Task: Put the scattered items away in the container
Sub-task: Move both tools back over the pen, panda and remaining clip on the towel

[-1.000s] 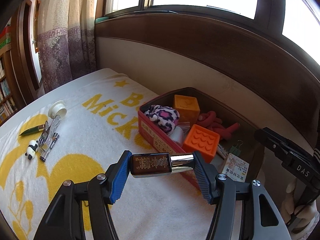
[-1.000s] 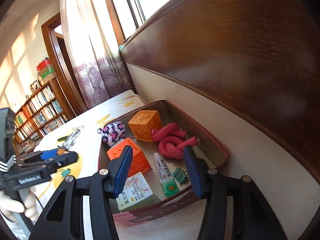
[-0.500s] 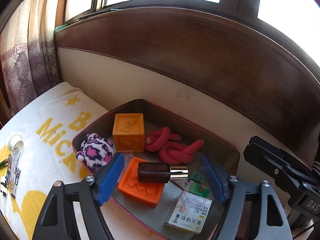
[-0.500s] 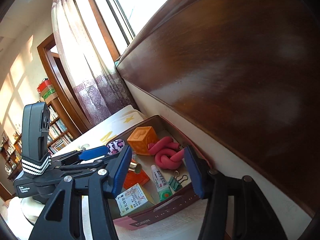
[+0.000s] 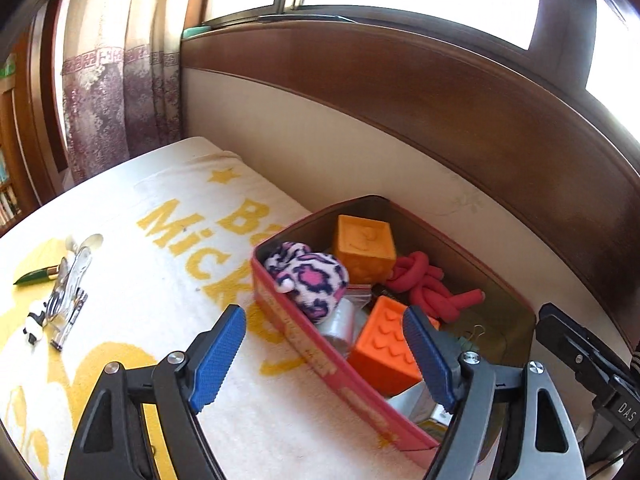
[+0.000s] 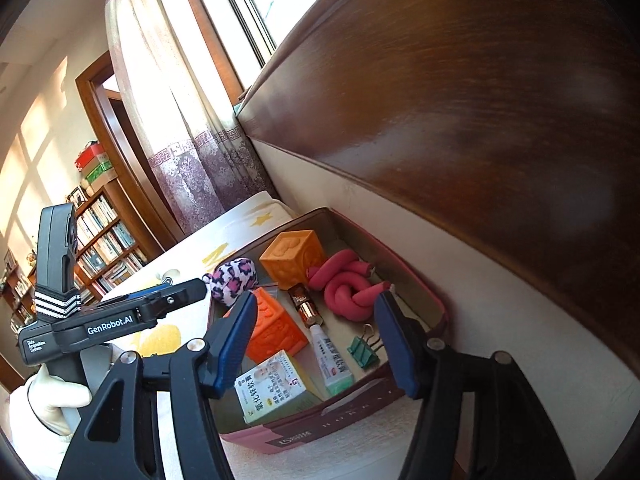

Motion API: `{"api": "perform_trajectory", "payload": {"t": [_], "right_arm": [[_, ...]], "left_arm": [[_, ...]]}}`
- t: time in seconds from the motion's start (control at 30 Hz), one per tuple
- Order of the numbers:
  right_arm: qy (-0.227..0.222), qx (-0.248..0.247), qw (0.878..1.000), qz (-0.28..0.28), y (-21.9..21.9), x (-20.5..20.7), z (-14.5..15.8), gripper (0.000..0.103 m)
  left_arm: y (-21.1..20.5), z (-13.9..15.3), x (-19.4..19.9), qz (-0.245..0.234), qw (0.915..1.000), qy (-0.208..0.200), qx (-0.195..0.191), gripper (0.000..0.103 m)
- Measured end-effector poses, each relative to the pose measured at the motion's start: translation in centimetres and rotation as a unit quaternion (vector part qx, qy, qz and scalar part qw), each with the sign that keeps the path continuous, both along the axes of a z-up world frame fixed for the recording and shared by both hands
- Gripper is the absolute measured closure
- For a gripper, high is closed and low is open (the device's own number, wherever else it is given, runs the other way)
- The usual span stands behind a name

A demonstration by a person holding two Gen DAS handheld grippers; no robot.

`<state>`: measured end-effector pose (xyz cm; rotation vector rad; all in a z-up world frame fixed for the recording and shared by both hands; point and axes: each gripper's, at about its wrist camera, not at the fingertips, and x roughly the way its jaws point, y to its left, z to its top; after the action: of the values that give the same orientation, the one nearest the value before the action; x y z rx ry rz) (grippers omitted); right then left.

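In the left wrist view, the left gripper (image 5: 324, 354) hung with its blue-padded jaws spread wide and nothing between them, poised over the near wall of the shallow pink-sided rectangular container (image 5: 304, 346), which sat on a white towel with yellow lettering (image 5: 160, 264) close against the cream and dark wood headboard (image 5: 460, 120). Inside the container lay a pink, white and navy leopard-print plush (image 5: 308, 280), a yellow-orange embossed cube (image 5: 364, 248), a brighter orange cube with a raised brick pattern (image 5: 384, 348) and a knotted red foam roller (image 5: 428, 288). Well apart on the towel's left side lay a small cluster of scattered items: a green pen (image 5: 34, 276), a shiny metal clip (image 5: 70, 280) and a tiny black-and-white panda figure (image 5: 34, 326). In the right wrist view, the right gripper (image 6: 316, 340) likewise held its jaws apart and empty above the container (image 6: 304, 432). There the small brown glass bottle with a shiny copper-coloured cap (image 6: 304, 304) rested on its side on the container floor, between the brick-pattern cube (image 6: 276, 328) and the red roller (image 6: 348, 288), just above a white ointment tube with a green cap (image 6: 332, 360). A green binder clip (image 6: 362, 352) and a white and green medicine box (image 6: 276, 388) lay nearer the front wall.
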<state>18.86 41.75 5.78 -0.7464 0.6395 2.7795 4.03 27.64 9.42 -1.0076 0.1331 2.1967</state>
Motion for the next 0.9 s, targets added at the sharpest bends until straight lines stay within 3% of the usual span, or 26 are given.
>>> {"api": "perform_trajectory", "payload": {"t": [0.57, 0.9], "right_arm": [[-0.003, 0.031, 0.998, 0.058, -5.3, -1.4, 0.2, 0.034], [-0.018, 0.032, 0.993, 0.116, -9.6, -3.1, -0.8, 0.031]], "left_arm": [[-9.8, -2.0, -1.6, 0.086, 0.9960, -0.023, 0.005, 0.021], [-18.7, -4.3, -3.7, 0.187, 0.9811, -0.048, 0.006, 0.021]]}}
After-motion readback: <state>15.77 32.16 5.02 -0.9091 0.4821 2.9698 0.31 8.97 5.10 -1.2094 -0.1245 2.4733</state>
